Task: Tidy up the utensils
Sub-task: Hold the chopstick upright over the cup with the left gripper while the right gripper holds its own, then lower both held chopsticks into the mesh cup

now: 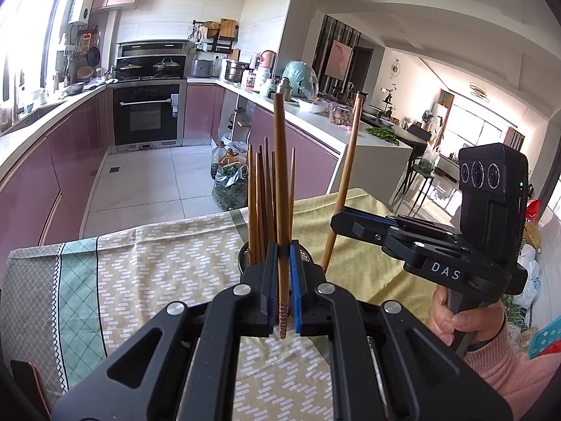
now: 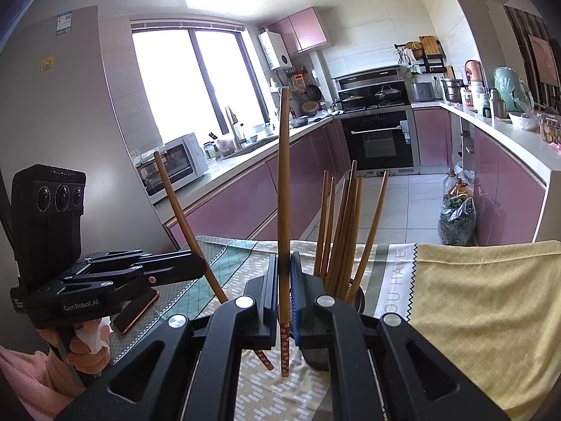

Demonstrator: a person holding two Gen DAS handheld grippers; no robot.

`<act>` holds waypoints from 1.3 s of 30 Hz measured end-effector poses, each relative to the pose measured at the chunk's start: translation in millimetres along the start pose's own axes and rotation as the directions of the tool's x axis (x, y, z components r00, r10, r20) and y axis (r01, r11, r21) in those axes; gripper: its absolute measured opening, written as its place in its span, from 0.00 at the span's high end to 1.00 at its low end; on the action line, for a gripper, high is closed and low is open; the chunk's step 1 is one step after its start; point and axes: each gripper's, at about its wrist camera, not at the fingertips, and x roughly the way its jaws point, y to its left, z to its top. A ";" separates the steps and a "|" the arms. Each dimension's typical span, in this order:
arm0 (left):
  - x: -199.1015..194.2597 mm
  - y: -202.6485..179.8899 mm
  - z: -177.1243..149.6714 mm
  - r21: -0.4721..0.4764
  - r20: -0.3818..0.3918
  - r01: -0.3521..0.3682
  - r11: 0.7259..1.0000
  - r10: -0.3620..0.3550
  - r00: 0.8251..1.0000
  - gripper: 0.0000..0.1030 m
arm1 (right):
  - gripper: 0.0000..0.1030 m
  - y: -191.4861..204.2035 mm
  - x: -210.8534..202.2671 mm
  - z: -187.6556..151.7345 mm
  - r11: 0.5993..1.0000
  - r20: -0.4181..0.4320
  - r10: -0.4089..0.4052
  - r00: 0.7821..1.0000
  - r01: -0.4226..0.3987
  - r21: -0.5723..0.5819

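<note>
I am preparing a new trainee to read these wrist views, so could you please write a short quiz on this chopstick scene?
1. True or false: the left hand-held gripper is shut on a chopstick.
2. Multiple choice: where do the other chopsticks stand? A) flat on the cloth B) upright in the dark holder C) in a drawer
3. Fill in: the right hand-held gripper holds one ____, its patterned end pointing down.

Key: 1 true; 2 B; 3 chopstick.
</note>
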 end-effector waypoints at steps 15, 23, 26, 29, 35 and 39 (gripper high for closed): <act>-3.0 -1.6 3.9 0.006 0.014 0.002 1.000 -0.003 1.000 0.93 | 0.94 0.2 -3.9 4.9 1.000 0.017 -0.001 1.000 0.001 -0.007; -4.0 -2.8 6.5 0.012 0.025 0.004 1.000 -0.004 1.000 0.93 | 0.94 -0.4 -6.0 3.6 1.000 0.022 -0.003 1.000 0.003 -0.008; -5.1 -2.8 7.2 0.013 0.030 0.003 1.000 -0.004 1.000 0.93 | 0.94 0.6 -5.8 3.9 1.000 0.026 -0.003 1.000 0.003 -0.008; -5.5 -3.2 8.1 0.015 0.035 0.002 1.000 -0.002 0.999 0.93 | 0.94 0.9 -6.5 4.5 1.000 0.030 -0.002 1.000 0.002 -0.008; -6.9 -3.6 8.6 0.016 0.047 0.002 1.000 -0.002 0.999 0.93 | 0.94 0.8 -6.2 7.3 1.000 0.035 -0.001 0.999 0.001 -0.009; -8.0 -3.8 9.8 0.018 0.055 0.001 1.000 -0.002 0.998 0.93 | 0.94 1.1 -5.7 10.4 1.000 0.038 -0.003 0.999 0.004 -0.011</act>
